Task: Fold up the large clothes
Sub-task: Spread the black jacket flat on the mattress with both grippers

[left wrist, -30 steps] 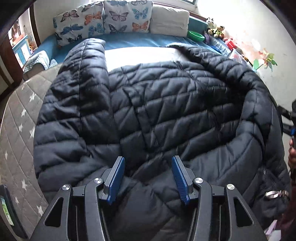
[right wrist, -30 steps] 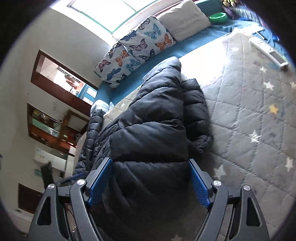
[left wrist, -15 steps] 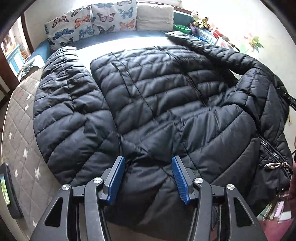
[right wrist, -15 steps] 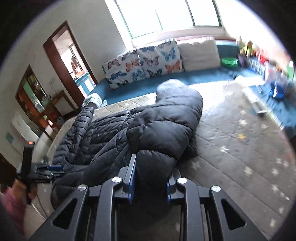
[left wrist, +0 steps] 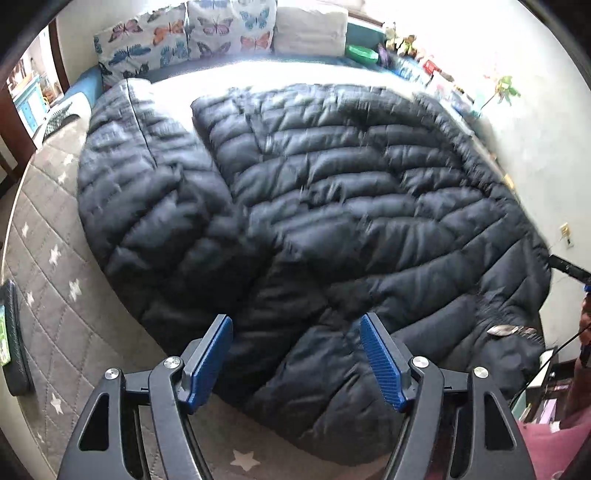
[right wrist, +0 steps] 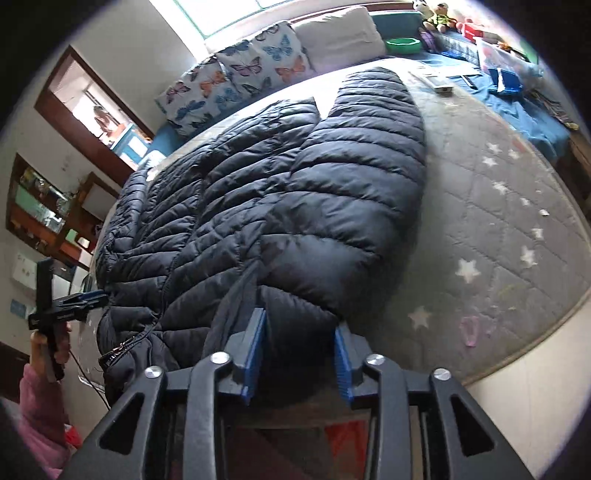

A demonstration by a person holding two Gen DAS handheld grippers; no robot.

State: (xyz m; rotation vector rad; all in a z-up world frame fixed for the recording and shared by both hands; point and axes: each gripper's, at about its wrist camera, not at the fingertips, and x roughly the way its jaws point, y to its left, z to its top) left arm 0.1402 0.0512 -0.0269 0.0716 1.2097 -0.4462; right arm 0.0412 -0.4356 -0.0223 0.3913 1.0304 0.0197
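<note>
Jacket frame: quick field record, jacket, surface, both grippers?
jacket: dark quilted puffer jacket, spread flat, sleeves laid alongside the body
surface: grey star-print mattress
left gripper: open, jaws just opening, above the jacket's near edge, nothing gripped
right gripper: open, jaws just opening, jacket's near edge between the pads, not pressed

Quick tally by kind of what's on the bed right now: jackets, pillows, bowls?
Jacket: 1
Butterfly pillows: 2
Plain white pillow: 1
Green bowl: 1
Total: 5
</note>
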